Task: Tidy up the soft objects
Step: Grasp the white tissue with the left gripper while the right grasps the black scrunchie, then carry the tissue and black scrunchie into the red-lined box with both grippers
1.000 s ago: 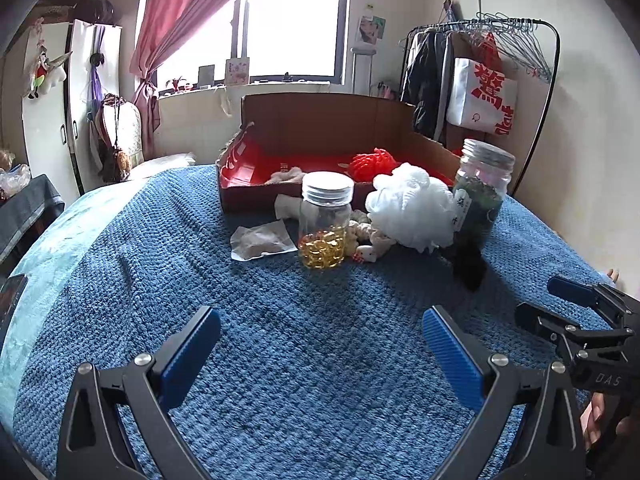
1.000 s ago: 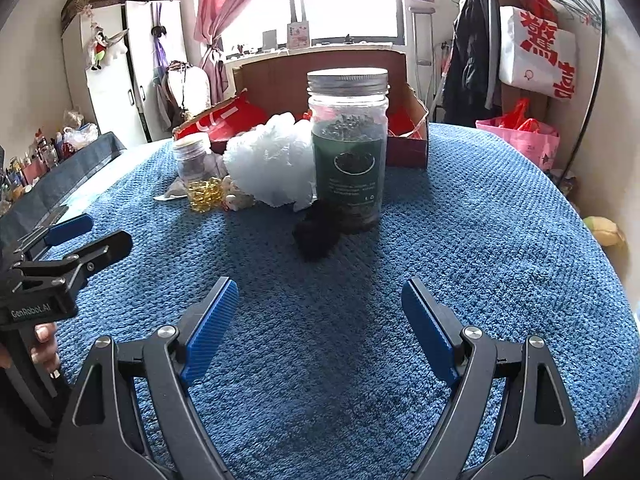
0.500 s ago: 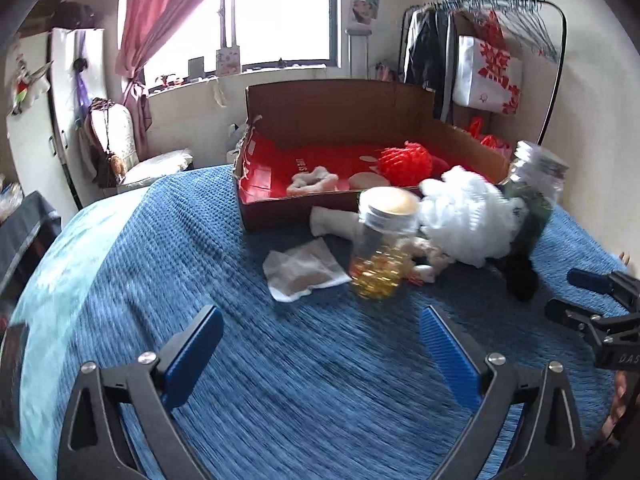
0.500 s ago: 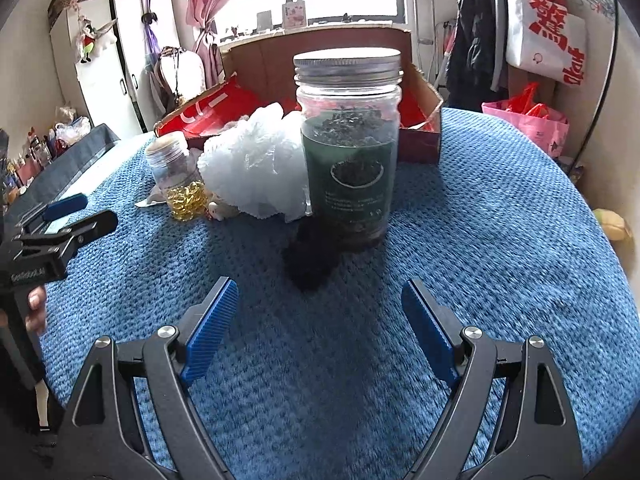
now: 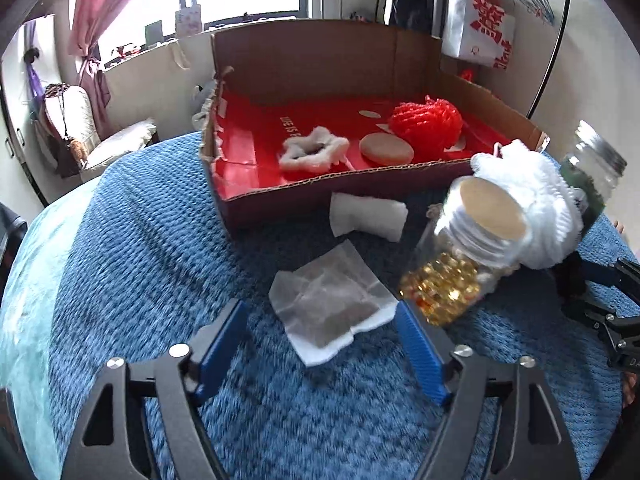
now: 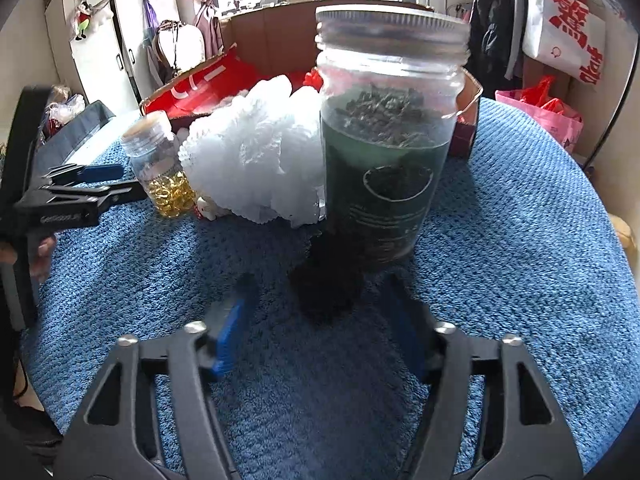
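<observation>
Blue knitted blanket (image 5: 132, 280) underneath, the left hand-held gripper (image 5: 320, 344) gaped around the flat white gauze sachet (image 5: 332, 304); right hand-held gripper (image 6: 320, 332), released, straddled the black fuzzy puff (image 6: 326, 284). Best pinched low, centred.

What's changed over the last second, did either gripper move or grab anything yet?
Both grippers moved forward. The left gripper closed in on the flat white pouch, now between its open fingers. The right gripper advanced to the black fuzzy object beside the tall jar. Nothing is grasped; the objects stayed put.
</observation>
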Motion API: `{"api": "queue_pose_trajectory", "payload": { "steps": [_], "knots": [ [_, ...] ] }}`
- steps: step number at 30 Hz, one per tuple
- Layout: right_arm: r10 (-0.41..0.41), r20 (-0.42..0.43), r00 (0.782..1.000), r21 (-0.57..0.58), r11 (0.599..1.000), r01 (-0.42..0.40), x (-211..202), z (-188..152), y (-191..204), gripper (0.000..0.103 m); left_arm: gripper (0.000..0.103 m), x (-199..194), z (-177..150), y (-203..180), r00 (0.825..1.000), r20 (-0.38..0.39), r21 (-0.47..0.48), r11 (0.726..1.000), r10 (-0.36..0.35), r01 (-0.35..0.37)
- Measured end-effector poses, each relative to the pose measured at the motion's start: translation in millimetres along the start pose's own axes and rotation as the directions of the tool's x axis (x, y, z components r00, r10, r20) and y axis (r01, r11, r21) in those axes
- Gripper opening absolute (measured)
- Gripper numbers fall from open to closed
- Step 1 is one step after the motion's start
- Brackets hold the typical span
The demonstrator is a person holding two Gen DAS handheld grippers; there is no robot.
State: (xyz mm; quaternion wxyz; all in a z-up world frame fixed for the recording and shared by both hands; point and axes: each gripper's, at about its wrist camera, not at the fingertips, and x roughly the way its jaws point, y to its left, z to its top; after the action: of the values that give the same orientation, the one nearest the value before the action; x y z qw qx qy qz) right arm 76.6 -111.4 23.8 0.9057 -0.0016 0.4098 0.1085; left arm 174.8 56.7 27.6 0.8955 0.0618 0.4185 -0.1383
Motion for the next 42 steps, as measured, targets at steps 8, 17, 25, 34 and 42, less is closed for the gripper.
{"api": "queue_pose_trajectory", "payload": {
  "steps": [8, 17, 25, 34, 42],
  "knots": [
    [0.036, 0.059, 0.998, -0.05, 0.998, -0.033, -20, -4, 7, 0.03, 0.016, -7, -9, 8, 0.994, -0.004, -0.071, 0.991, -0.113, 0.112],
    [0.061, 0.078, 0.995, -0.033, 0.998, -0.059, -38, -11, -7, 0.03, 0.015, -55, -34, -11, 0.985, 0.085, -0.092, 0.983, -0.149, 0.157],
    [0.07, 0.084, 0.994, -0.044, 0.997, -0.066, -44, -13, -8, 0.03, 0.015, -74, -46, -33, 0.986, 0.114, -0.064, 0.989, -0.125, 0.133],
    [0.071, 0.076, 0.995, -0.042, 0.997, -0.068, -42, -13, -11, 0.03, 0.015, -73, -48, -46, 0.984, 0.108, -0.05, 0.988, -0.14, 0.146],
    [0.078, 0.064, 0.995, -0.033, 0.997, -0.076, -38, -14, -13, 0.03, 0.015, -69, -45, -48, 0.986, 0.101, -0.044, 0.989, -0.136, 0.141]
  ]
}}
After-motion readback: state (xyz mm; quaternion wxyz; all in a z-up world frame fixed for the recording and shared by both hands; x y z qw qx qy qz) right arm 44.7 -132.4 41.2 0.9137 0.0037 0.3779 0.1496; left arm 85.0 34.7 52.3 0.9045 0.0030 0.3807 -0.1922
